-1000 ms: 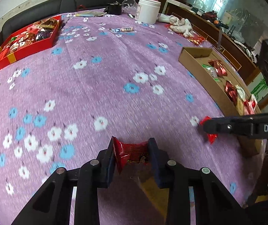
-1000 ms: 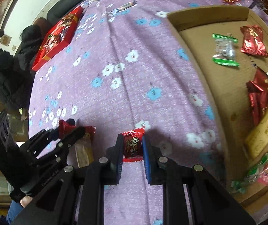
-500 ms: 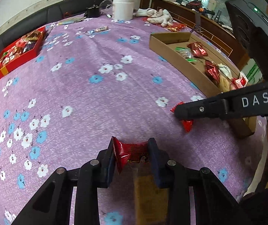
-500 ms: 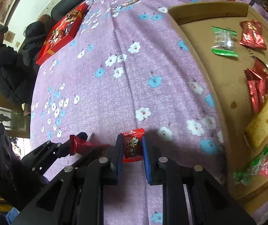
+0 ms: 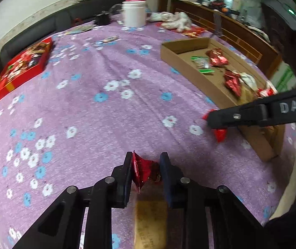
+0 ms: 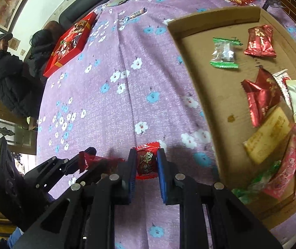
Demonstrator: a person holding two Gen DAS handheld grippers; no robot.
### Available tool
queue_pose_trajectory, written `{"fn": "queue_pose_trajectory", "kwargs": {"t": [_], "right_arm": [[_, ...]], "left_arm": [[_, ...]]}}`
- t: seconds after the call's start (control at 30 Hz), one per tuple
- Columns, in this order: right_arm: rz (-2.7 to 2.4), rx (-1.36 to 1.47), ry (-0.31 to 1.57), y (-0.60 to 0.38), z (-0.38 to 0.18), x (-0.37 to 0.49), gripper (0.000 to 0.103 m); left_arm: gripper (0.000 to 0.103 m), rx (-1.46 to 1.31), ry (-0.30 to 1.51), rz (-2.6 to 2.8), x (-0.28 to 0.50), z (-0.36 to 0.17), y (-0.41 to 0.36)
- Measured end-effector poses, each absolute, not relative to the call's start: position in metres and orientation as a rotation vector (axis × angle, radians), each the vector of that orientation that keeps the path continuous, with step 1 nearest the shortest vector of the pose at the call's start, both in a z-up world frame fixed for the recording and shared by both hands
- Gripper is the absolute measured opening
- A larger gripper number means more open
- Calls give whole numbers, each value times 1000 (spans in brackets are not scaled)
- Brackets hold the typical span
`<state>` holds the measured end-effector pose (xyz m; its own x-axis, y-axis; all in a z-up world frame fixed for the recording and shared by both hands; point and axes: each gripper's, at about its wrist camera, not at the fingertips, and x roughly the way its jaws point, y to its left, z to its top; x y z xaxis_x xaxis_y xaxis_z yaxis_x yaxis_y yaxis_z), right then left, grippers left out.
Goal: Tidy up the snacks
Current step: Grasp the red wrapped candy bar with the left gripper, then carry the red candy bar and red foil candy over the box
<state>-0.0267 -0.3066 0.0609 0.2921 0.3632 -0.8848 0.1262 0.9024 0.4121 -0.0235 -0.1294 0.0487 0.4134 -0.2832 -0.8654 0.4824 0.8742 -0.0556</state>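
Observation:
My left gripper [image 5: 146, 164] is shut on a red foil snack packet [image 5: 144, 171], held above the purple flowered tablecloth [image 5: 106, 112]; a tan wrapper hangs below it. My right gripper [image 6: 147, 161] is shut on a small red candy [image 6: 146, 162], left of the cardboard tray [image 6: 199, 78]. From the left wrist view the right gripper [image 5: 210, 120] holds its candy [image 5: 219, 133] beside the tray's near wall [image 5: 193, 76]. From the right wrist view the left gripper [image 6: 85, 157] and its packet [image 6: 98, 161] are close on the left.
The tray holds several snacks: red packets [image 6: 261, 41], a green-ended candy [image 6: 223, 54], a tan bar [image 6: 268, 137], pink packets [image 6: 289, 166]. A red gift box [image 5: 21, 68] lies far left. A white jar [image 5: 133, 15] and gloves [image 5: 172, 19] stand at the back. People [image 6: 5, 72] sit nearby.
Both grippers have moved to the right toward the cardboard tray, each still holding its snack. The tray now sits closer in both views.

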Motion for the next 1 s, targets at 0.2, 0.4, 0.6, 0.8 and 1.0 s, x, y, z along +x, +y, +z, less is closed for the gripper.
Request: {"fn": "queue_pose_trajectory", "kwargs": {"t": [0.2,0.4,0.6,0.8,1.0], "right_arm": [[186,447,1263,-311,66,-29,18],[208,442,1260,-312,69,-31,18],[225,430,1266,-311,68,-33,18],[215,424,1260,-318,71,-34,18],[197,434,1249,-329,74,-35,18]], "left_arm": [[56,18,1079,-430,-17,56,-88],[71,-49,1107,-405,-31,49,-76],[71,69,1101,-428,-33,40,-106],[70,196,1115,-436,-18,21,-130],[43,235,1040,-418,-22,22,-134]]}}
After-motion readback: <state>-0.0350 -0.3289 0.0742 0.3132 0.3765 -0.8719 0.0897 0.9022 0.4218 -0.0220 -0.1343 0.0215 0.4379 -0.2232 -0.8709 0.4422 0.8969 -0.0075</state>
